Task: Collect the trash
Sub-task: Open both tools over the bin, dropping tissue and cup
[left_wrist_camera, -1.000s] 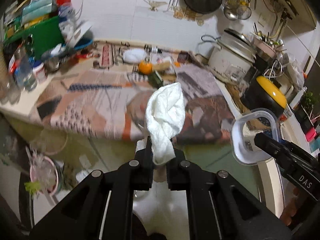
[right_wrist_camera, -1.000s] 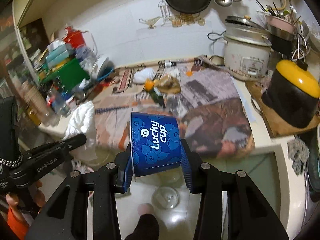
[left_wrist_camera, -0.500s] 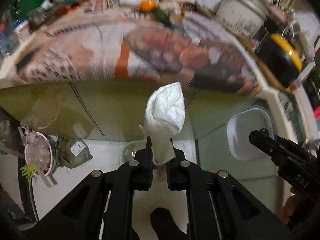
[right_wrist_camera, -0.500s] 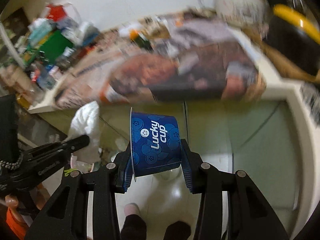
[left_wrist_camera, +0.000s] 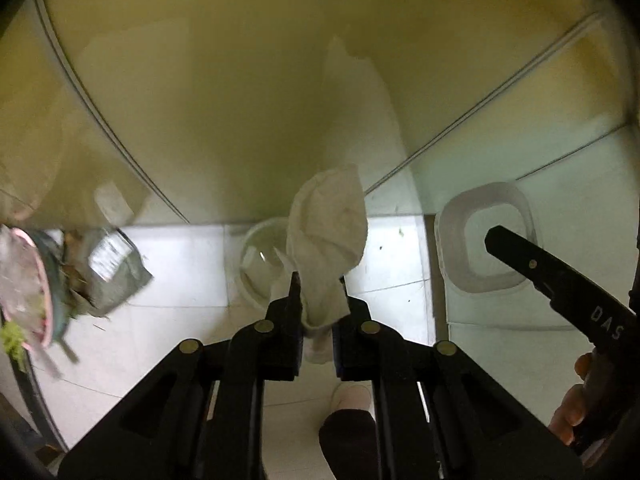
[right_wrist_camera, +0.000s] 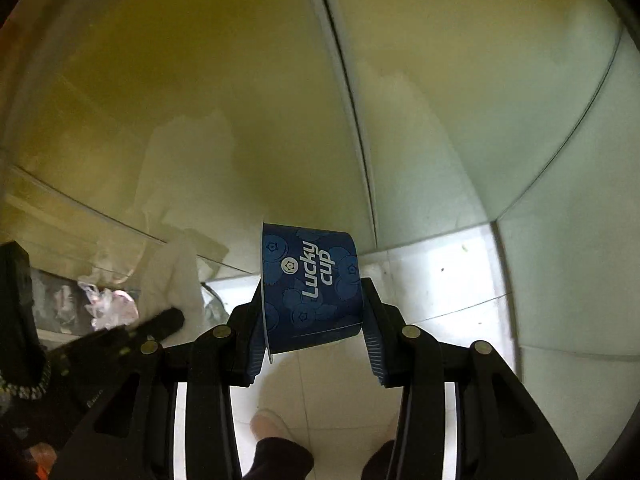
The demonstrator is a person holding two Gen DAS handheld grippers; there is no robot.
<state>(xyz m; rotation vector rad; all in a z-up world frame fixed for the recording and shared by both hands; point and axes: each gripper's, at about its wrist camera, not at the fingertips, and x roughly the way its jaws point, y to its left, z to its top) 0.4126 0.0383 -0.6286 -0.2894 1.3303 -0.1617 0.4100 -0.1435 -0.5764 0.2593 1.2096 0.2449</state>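
Tissue [left_wrist_camera: 326,236] clamped in left tool [left_wrist_camera: 316,284], cup [right_wrist_camera: 310,286] in right tool [right_wrist_camera: 314,312].

Your left gripper [left_wrist_camera: 316,280] points down at the floor [left_wrist_camera: 192,280], with the crumpled paper towel [left_wrist_camera: 326,248] squeezed between its fingers. Behind the towel, a glass bowl [left_wrist_camera: 256,264] sits on the floor by the cabinet door [left_wrist_camera: 240,100]. To the left lie a packet [left_wrist_camera: 116,268] and a bin [left_wrist_camera: 24,280] full of trash. To the right, your right gripper [right_wrist_camera: 314,308] holds the Lucky cup [right_wrist_camera: 310,284] on its side. Your foot [right_wrist_camera: 272,426] stands below it.
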